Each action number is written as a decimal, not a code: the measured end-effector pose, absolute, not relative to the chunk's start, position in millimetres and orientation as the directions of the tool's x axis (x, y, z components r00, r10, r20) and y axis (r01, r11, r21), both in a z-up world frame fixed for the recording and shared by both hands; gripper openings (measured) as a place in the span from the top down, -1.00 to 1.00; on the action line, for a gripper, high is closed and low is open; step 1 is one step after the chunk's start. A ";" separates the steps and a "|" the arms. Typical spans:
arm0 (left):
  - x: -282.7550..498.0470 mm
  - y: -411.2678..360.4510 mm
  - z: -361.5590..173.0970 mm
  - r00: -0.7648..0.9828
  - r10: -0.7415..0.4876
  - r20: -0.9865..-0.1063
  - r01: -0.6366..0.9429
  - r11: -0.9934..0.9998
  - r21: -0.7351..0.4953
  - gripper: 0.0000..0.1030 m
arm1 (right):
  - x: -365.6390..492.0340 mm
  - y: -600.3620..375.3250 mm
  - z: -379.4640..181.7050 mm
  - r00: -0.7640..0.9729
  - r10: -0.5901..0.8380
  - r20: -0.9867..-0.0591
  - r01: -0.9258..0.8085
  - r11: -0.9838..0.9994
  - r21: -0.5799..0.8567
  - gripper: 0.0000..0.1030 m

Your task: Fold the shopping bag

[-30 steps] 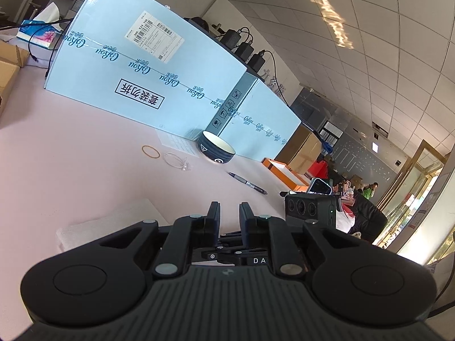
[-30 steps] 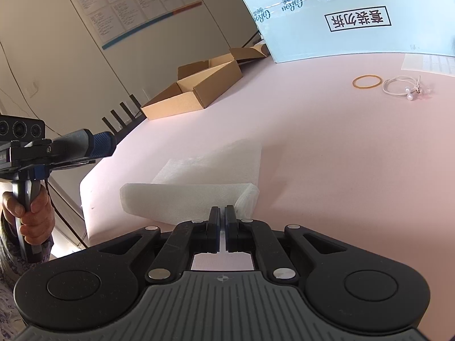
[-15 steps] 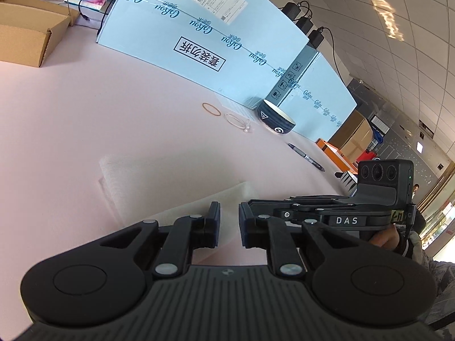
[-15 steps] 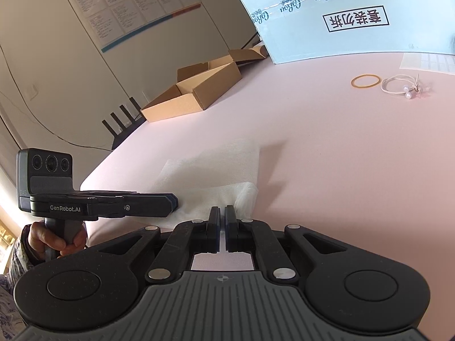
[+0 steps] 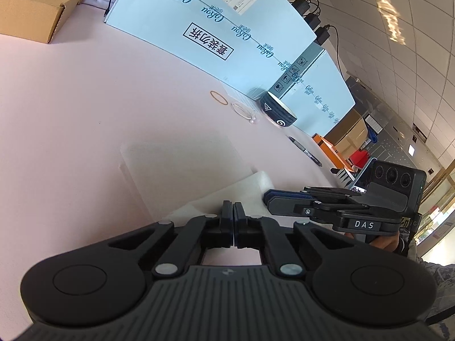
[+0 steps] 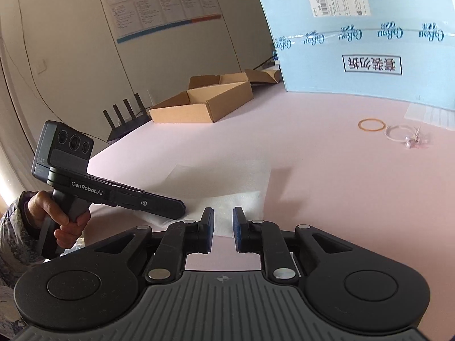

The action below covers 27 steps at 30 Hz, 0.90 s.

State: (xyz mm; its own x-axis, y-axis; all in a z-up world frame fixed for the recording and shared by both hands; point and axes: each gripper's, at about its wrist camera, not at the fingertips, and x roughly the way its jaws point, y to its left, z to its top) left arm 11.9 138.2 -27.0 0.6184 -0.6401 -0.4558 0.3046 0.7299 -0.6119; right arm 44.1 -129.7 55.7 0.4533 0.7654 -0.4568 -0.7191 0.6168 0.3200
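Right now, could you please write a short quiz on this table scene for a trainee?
1. True or false: the right gripper clamps the white shopping bag.
2. Which lies closest to the rubber band: A) pen, B) cardboard tray, C) white hair tie?
3. Fill in: the left gripper is ___.

Key:
1. False; its jaws are opening, with nothing pressed between the pads.
2. C
3. shut; whether it pinches the bag's edge cannot be told.
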 end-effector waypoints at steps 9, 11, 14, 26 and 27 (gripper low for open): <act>34.3 141.5 -18.0 0.505 -0.685 -0.524 0.334 0.716 -0.614 0.96 | -12.0 -121.2 60.9 0.670 0.608 -0.426 -0.737 0.473 -0.483 0.35; 36.9 139.5 -15.2 0.489 -0.685 -0.540 0.347 0.721 -0.599 0.96 | -19.4 -116.8 45.5 0.689 0.583 -0.431 -0.692 0.352 -0.630 0.35; 39.7 137.8 -13.0 0.472 -0.685 -0.556 0.357 0.724 -0.590 0.96 | -26.6 -112.6 28.9 0.700 0.566 -0.436 -0.626 0.193 -0.755 0.32; 45.4 139.4 -12.2 0.439 -0.701 -0.561 0.368 0.710 -0.600 0.96 | -32.5 -104.1 15.6 0.677 0.590 -0.440 -0.527 -0.030 -0.850 0.11; 46.2 139.4 -11.9 0.435 -0.703 -0.563 0.371 0.710 -0.599 0.96 | -33.7 -104.0 15.3 0.675 0.593 -0.439 -0.520 -0.040 -0.853 0.11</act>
